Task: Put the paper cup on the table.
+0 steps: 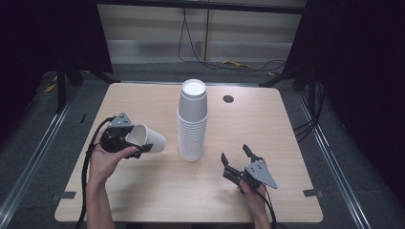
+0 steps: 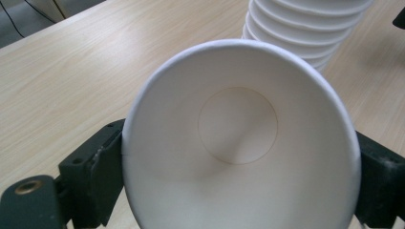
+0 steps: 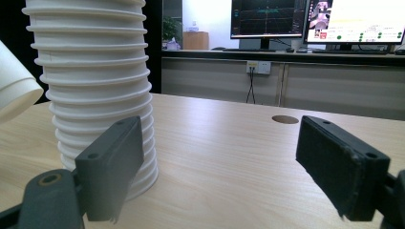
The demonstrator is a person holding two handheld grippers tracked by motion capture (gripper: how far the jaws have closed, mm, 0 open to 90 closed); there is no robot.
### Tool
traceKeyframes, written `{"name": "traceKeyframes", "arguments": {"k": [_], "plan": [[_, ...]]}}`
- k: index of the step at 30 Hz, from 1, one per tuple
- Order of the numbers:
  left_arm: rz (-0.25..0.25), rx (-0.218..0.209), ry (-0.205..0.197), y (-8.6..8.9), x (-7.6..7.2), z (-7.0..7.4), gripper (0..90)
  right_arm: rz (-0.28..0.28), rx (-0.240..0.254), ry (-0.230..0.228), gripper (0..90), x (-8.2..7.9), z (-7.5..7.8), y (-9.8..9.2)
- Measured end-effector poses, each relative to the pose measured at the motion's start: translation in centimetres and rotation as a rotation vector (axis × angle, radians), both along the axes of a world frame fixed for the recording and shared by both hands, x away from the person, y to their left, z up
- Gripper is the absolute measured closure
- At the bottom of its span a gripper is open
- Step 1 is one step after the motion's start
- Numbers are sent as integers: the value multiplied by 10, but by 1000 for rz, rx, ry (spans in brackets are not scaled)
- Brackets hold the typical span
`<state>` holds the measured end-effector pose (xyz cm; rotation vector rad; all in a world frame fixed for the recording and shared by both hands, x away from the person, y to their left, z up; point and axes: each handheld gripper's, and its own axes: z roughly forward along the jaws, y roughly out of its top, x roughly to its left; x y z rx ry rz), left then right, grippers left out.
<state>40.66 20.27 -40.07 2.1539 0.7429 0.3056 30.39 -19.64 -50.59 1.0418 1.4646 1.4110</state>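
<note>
A tall stack of white paper cups (image 1: 193, 121) stands upside down near the table's middle; its ribbed rims show at the left of the right gripper view (image 3: 95, 90) and at the top of the left gripper view (image 2: 305, 28). My left gripper (image 1: 130, 141) is shut on a single white paper cup (image 1: 149, 139), held on its side left of the stack, its mouth facing the camera (image 2: 239, 138) and its base toward the stack. My right gripper (image 1: 235, 156) stands open near the front right, jaws wide apart with nothing between them (image 3: 224, 167), pointing past the stack's right side.
The wooden table (image 1: 143, 191) has a round cable hole (image 1: 228, 98) at the back right of the stack. Tape strips mark the front corners (image 1: 312, 192). Cables lie on the floor behind. Monitors and a counter stand beyond the table in the right gripper view (image 3: 305, 24).
</note>
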Motion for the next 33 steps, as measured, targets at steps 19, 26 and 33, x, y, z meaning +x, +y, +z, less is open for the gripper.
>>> {"name": "traceKeyframes", "arguments": {"k": [19, 26, 33], "plan": [[17, 233, 118, -16, 35, 6, 95, 15, 2, 1, 153, 1, 0, -1], [-26, 317, 143, -32, 50, 2, 95, 20, 6, 4, 144, 1, 0, -1], [-12, 429, 179, -40, 62, -4, 95, 17, 7, 1, 144, 0, 0, -1]]}}
